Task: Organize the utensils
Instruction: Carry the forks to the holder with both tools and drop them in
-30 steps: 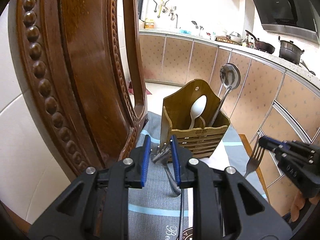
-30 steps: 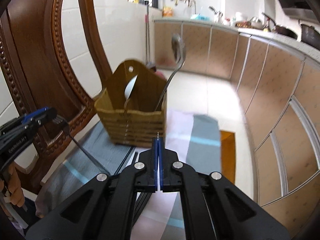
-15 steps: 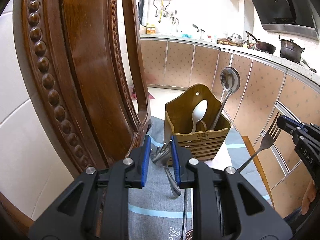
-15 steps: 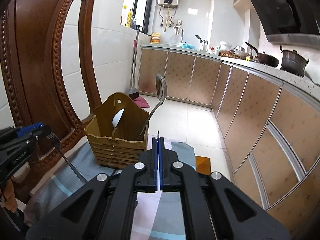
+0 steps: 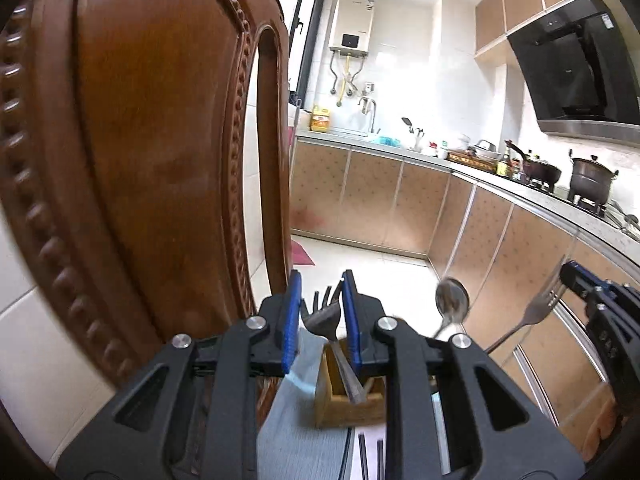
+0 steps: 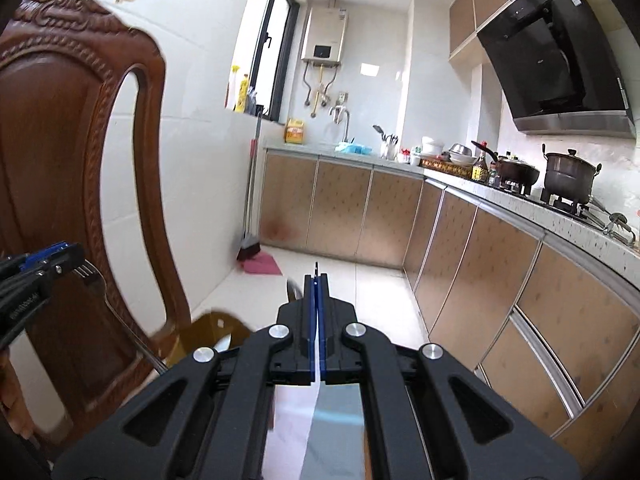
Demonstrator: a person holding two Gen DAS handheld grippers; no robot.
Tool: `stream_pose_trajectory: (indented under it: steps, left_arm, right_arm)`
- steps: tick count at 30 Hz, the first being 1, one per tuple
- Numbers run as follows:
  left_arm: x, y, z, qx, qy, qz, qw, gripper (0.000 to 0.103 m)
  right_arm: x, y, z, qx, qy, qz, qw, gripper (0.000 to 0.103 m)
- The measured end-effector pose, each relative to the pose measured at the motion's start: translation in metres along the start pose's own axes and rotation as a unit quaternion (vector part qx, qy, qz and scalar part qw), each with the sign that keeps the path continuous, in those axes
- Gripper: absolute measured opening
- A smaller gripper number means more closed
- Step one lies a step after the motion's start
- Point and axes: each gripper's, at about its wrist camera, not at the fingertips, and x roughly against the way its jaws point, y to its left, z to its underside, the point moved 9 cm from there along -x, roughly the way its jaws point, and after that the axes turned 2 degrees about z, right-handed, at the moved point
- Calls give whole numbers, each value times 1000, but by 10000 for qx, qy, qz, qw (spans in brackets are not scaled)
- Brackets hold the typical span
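My left gripper (image 5: 319, 316) is shut on a metal fork (image 5: 323, 317), tines up, its handle slanting down into the wooden utensil holder (image 5: 345, 405) just below. A steel ladle (image 5: 452, 304) stands in the holder. My right gripper (image 6: 317, 320) is shut on a second fork (image 5: 538, 312), whose tine tip (image 6: 316, 267) pokes above the closed pads. It shows at the right edge of the left wrist view (image 5: 600, 304). The left gripper (image 6: 36, 280) with its fork (image 6: 100, 284) shows at the left of the right wrist view, above the holder's back (image 6: 212, 330).
A carved wooden chair back (image 5: 160, 160) stands close on the left. A grey striped cloth (image 5: 296, 432) covers the seat under the holder. Kitchen cabinets (image 6: 480, 260) and a counter with pots (image 6: 568, 178) run along the right. A broom (image 6: 250, 240) leans in the far corner.
Both grippers have lifted and tilted upward, so the holder has dropped low in both views. The left fork's handle now points into the holder. Both forks stay gripped.
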Motion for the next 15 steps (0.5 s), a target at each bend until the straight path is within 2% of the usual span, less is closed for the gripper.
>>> stream_pose_trajectory:
  steps: [6, 12, 15]
  left_arm:
    - [-35, 6, 6, -41, -33, -194, 9998, 20]
    - [-70, 10, 42, -59, 308, -276, 9991, 20]
    - [-83, 12, 49, -70, 420, -278, 9987, 20]
  right_arm:
    - [-26, 5, -9, 204, -102, 258, 9994, 2]
    - [-70, 19, 35, 250, 326, 226, 9989, 2]
    - [-84, 24, 51, 237, 460, 191, 9985, 2]
